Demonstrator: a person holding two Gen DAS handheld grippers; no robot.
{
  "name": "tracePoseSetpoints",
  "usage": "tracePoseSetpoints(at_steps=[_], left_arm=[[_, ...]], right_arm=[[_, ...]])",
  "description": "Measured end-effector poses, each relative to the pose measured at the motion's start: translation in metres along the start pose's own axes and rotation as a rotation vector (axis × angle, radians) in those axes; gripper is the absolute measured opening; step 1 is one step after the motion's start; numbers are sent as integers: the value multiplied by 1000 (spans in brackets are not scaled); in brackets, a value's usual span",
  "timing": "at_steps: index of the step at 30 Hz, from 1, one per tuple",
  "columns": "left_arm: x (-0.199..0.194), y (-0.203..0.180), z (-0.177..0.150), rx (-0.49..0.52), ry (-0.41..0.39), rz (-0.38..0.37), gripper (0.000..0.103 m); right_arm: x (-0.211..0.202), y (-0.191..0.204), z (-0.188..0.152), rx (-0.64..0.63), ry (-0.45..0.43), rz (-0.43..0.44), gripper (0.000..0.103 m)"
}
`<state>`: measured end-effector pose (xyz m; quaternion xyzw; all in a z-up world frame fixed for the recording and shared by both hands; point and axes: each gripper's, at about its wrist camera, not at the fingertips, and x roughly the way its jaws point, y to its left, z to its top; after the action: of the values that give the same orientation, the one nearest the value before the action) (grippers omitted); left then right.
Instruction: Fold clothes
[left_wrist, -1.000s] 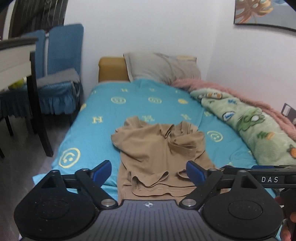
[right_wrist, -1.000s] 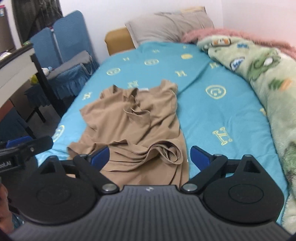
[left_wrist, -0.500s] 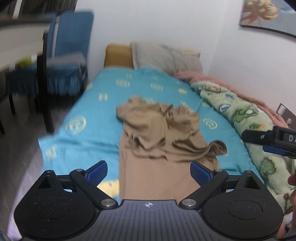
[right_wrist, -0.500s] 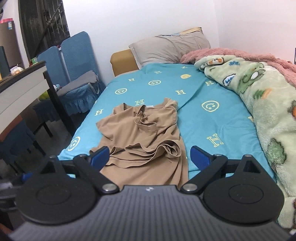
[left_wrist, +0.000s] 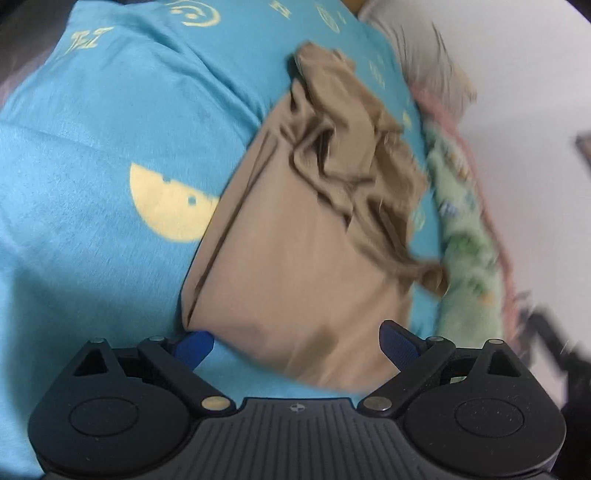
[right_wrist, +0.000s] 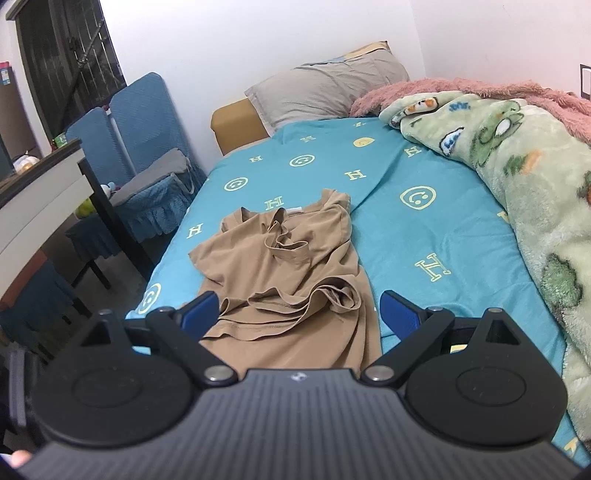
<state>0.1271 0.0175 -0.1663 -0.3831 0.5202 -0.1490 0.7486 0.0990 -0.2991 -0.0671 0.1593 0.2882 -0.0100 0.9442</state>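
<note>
A tan shirt (right_wrist: 291, 266) lies crumpled on the turquoise bed sheet (right_wrist: 424, 236), its upper part bunched and its lower part flat toward me. In the left wrist view the shirt (left_wrist: 295, 236) fills the middle, blurred by motion. My left gripper (left_wrist: 297, 341) is open and empty, low over the shirt's near hem, its left finger (left_wrist: 194, 345) by the hem's left corner. My right gripper (right_wrist: 299, 314) is open and empty, held back above the shirt's near end.
A green cartoon blanket (right_wrist: 517, 177) and a pink fleece (right_wrist: 480, 88) lie along the bed's right side. A grey pillow (right_wrist: 325, 88) is at the head. Blue chairs (right_wrist: 140, 122) and a desk (right_wrist: 40, 184) stand left of the bed.
My left gripper has dropped and tilted down close to the shirt's near hem, at its left corner. My right gripper has pulled back and risen a little. Both stay open.
</note>
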Motion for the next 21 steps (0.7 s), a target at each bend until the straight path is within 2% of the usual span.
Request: tracePoseSetpoints(at_steps=[3, 6, 10, 12, 16, 18, 20, 21], left_arm=[[-3, 9, 1, -68, -47, -42, 95], [-9, 13, -2, -88, -89, -74, 87], [-11, 14, -5, -87, -101, -52, 83], [-9, 14, -6, -86, -95, -41, 73], [-7, 16, -6, -104, -91, -45, 71], [-6, 21, -5, -139, -100, -52, 60], [-5, 23, -6, -153, -102, -38, 45], [-4, 24, -5, -157, -104, -33, 42]], right_arm=[[-1, 0, -1, -1, -1, 0, 95], [-1, 0, -1, 5, 0, -2, 95], [0, 0, -2, 13, 5, -3, 95], [1, -1, -2, 16, 11, -4, 95], [5, -3, -3, 44, 26, 6, 95], [7, -9, -4, 107, 53, 39, 95], [13, -21, -8, 226, 108, 104, 95], [18, -29, -11, 309, 147, 149, 95]])
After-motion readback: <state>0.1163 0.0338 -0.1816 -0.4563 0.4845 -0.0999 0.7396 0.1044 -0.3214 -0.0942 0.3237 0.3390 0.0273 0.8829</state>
